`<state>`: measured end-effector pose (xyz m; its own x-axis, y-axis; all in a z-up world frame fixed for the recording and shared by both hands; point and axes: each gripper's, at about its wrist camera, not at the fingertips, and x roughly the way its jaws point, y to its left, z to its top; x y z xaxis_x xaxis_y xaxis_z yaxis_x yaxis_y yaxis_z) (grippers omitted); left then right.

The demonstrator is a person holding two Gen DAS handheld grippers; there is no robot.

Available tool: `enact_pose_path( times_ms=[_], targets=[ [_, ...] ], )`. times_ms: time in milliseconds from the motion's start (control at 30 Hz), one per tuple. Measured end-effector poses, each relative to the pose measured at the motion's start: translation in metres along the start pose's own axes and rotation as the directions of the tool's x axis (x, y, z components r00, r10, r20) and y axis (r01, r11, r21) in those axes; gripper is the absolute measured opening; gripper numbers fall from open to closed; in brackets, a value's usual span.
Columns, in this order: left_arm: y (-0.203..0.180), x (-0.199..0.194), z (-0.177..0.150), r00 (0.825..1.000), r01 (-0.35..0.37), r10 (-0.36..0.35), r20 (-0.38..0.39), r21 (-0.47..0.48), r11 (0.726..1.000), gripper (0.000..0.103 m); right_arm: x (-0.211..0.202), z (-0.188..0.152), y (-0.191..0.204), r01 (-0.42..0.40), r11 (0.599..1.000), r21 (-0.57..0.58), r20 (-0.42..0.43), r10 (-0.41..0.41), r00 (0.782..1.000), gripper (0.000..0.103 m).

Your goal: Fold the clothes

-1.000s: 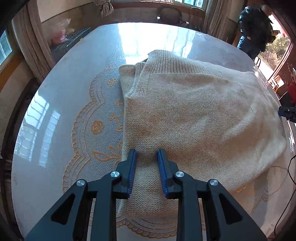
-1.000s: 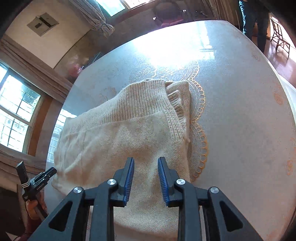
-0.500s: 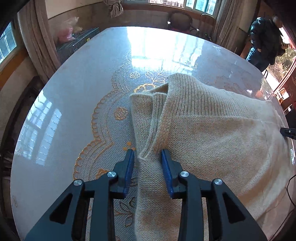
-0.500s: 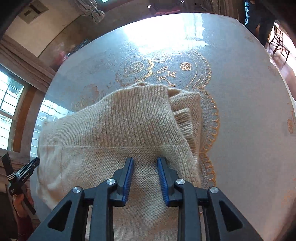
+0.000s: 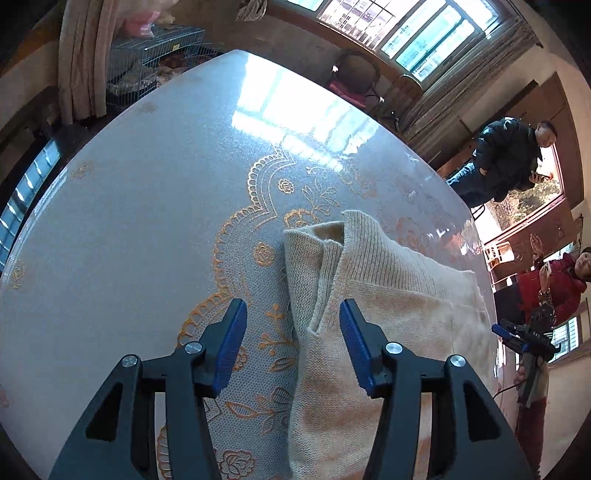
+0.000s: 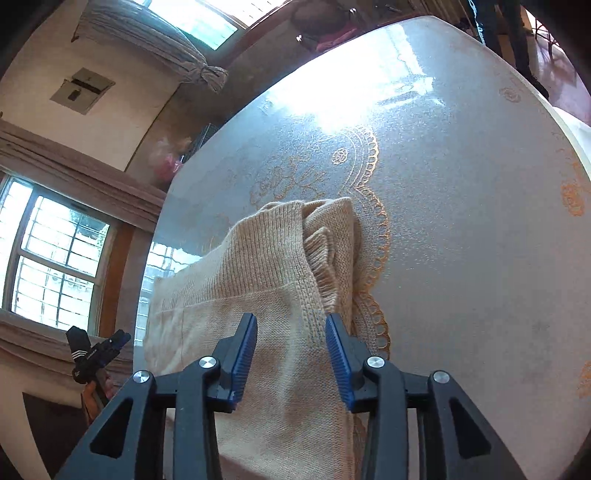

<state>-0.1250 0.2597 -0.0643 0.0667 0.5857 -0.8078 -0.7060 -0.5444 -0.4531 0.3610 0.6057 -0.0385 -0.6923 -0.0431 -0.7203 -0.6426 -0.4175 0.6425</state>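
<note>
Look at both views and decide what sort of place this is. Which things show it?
Probably a home dining or living room: a big round table under a lace-patterned cover, curtains at barred windows, and a chair by the wall.

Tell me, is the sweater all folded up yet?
Partly. Done: the beige sweater lies doubled over on the table, layers stacked along its edge. In hand: nothing. The left tongs and right tongs have just been opening, pads clear of the knit. Left: it looks wide, so probably another fold or some tidying.
</note>
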Motion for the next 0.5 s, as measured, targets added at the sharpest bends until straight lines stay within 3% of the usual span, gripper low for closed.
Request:
enact_pose_path(
  times_ms=[233,300,500],
  targets=[
    [0.004,0.038,-0.003,0.992,0.075,-0.083,-0.100,-0.075,0.994,0.055,-0.005,-0.009,-0.039,-0.055,0.995,0.080,-0.058,0.060,0.996,0.043],
    [0.001,0.044,-0.002,0.990,0.078,-0.086,-0.109,-0.071,0.994,0.055,-0.003,-0.010,-0.048,-0.074,0.992,0.098,-0.066,0.081,0.995,0.047],
    [-0.013,0.055,-0.002,0.988,0.061,-0.062,-0.143,-0.015,0.998,0.055,0.003,-0.012,-0.057,-0.117,0.986,0.123,-0.082,0.127,0.988,0.048]
  ],
)
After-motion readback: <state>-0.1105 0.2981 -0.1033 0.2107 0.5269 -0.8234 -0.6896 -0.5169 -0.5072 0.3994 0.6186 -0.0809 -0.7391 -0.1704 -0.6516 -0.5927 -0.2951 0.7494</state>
